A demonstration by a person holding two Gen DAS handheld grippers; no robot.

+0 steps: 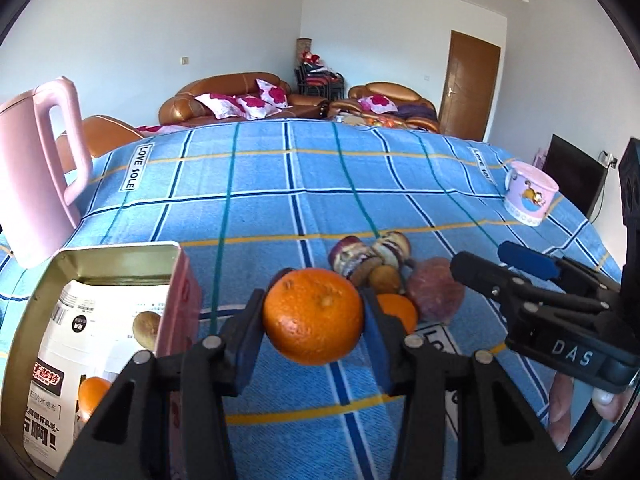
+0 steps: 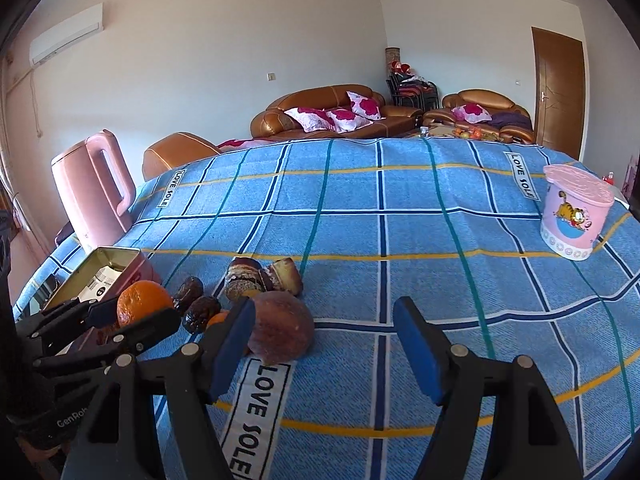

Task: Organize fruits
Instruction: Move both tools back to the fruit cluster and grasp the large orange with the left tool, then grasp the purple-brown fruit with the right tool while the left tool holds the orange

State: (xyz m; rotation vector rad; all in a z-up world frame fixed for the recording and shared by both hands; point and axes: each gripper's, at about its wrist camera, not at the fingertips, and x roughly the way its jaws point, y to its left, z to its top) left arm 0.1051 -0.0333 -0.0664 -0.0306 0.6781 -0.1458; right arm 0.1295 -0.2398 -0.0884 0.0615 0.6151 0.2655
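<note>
Our left gripper (image 1: 314,316) clamps an orange (image 1: 313,315) above the blue checked cloth (image 1: 280,184), the pink tin (image 1: 120,300) at its nine o'clock. Our right gripper (image 2: 324,344) gapes empty, a peach (image 2: 281,328) at its ten o'clock.

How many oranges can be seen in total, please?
3: one orange gripped in the left claw, a second on the cloth behind it, a third in the tin. Others may be hidden.

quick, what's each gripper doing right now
Left gripper: shut on the round orange tangerine, lifted off the blue checked cloth.
Right gripper: open, holding nothing.
</note>
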